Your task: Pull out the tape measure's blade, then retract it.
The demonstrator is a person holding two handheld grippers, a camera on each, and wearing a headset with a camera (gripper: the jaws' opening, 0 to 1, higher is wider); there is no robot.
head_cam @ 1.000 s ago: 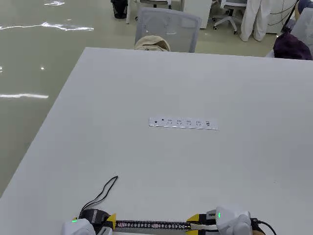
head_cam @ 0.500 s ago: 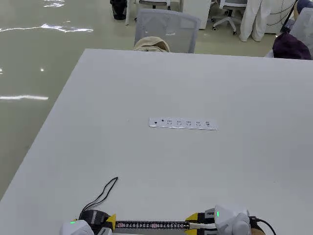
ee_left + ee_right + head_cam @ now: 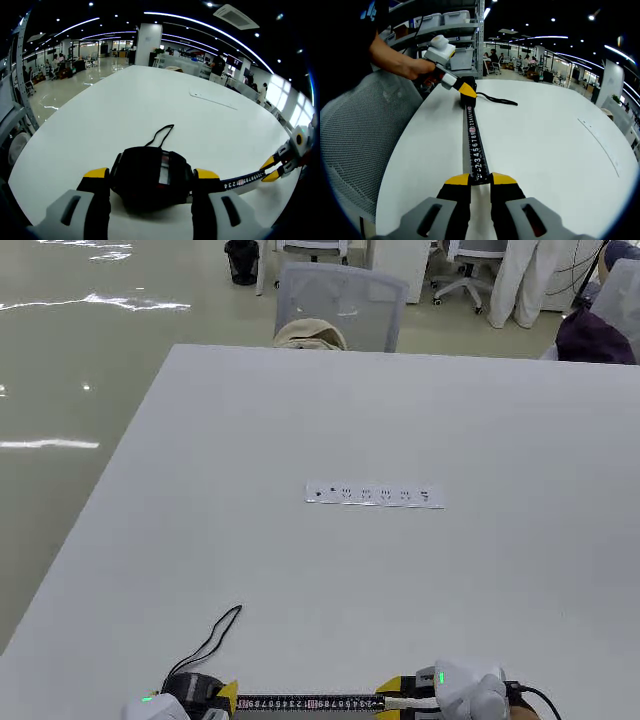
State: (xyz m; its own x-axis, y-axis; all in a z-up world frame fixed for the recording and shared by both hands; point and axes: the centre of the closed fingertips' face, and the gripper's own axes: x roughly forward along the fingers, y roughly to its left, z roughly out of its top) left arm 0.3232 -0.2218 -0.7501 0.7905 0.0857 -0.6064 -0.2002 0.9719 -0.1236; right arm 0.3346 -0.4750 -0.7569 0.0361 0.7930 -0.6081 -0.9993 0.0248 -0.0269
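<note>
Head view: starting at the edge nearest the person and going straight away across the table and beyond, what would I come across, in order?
tape measure blade → black strap → white power strip → grey mesh chair

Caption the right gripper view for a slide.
Right hand-held gripper pinches the tape measure's blade, stretched over the table from the case in the left hand-held gripper.

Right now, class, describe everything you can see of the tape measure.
The tape measure has a rounded black case with a grey panel. It is clamped in the left gripper at the near edge of the white table. Its black blade, printed with white numerals, is stretched out straight, and the right gripper pinches its end. A thin black cord loops away from the case.
</note>
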